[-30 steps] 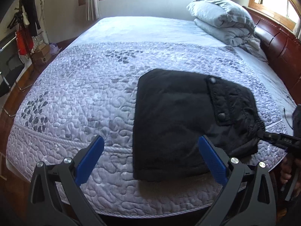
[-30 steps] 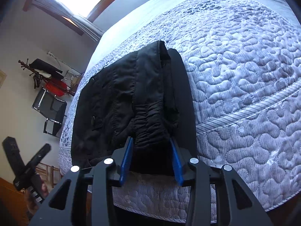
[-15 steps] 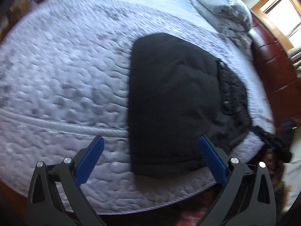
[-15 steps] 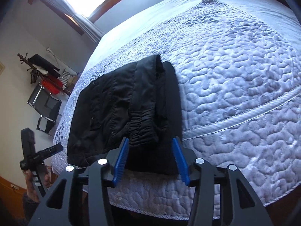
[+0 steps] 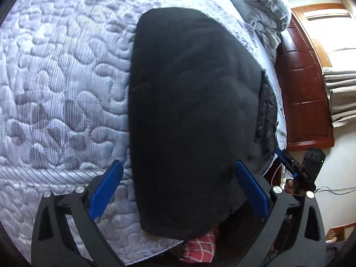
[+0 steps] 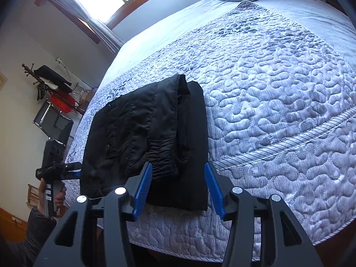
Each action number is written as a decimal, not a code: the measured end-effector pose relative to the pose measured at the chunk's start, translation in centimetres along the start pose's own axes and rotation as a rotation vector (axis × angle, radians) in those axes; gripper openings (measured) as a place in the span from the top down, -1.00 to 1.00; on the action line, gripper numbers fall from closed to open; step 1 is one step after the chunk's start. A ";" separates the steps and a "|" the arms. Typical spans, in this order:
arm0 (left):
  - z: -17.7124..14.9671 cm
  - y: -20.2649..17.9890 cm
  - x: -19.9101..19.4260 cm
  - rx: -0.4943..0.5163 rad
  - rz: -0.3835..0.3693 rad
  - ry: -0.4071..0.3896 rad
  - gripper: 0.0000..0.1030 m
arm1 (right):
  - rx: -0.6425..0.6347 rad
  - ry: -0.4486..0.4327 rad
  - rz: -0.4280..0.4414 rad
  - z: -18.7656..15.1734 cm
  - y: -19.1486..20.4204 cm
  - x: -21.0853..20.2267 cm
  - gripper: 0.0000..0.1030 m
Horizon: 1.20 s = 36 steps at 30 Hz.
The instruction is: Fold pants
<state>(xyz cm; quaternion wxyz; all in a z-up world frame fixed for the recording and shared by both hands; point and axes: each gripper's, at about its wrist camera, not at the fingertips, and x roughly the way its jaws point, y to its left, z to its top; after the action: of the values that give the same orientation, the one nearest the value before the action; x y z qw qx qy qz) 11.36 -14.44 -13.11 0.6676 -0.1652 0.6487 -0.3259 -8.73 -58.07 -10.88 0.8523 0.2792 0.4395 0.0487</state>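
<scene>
The black pants (image 5: 191,115) lie folded into a compact rectangle at the near edge of the bed, waistband end on top (image 6: 142,131). My left gripper (image 5: 178,191) is open, its blue fingers spread over the near end of the pants, holding nothing. My right gripper (image 6: 178,189) is open just off the pants' waistband side, its jaws apart and free of the cloth. The left gripper also shows in the right wrist view (image 6: 66,169) at the pants' far side. The right gripper shows in the left wrist view (image 5: 289,164).
The bed has a quilted grey-white cover (image 6: 278,93). A folded grey duvet (image 5: 255,4) lies by the wooden headboard (image 5: 304,89). A chair and coat rack (image 6: 51,102) stand by the far wall.
My right gripper opened, let go of the waistband and drew back. My left gripper swung closer over the near end of the pants.
</scene>
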 end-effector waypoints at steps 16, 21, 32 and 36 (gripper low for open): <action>-1.5 -0.8 3.3 -0.019 -0.145 0.081 -0.93 | 0.011 0.057 -0.005 1.9 -1.1 1.9 -0.35; -1.7 -1.9 3.5 0.009 -0.112 0.073 -0.92 | -0.003 0.147 0.049 2.9 -1.9 4.3 -0.58; -2.2 -2.1 4.0 -0.035 -0.122 0.068 -0.93 | 0.178 0.297 0.236 2.8 -5.4 8.3 -0.81; -2.8 -2.7 4.3 -0.036 -0.107 0.064 -0.93 | 0.105 0.270 0.195 2.8 -4.5 8.2 -0.40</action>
<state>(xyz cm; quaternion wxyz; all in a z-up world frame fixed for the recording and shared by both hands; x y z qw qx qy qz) 7.83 -18.69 -14.93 0.6250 -0.2013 0.6657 -0.3545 -2.28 -60.37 -17.79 0.7609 0.3558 0.5228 0.1453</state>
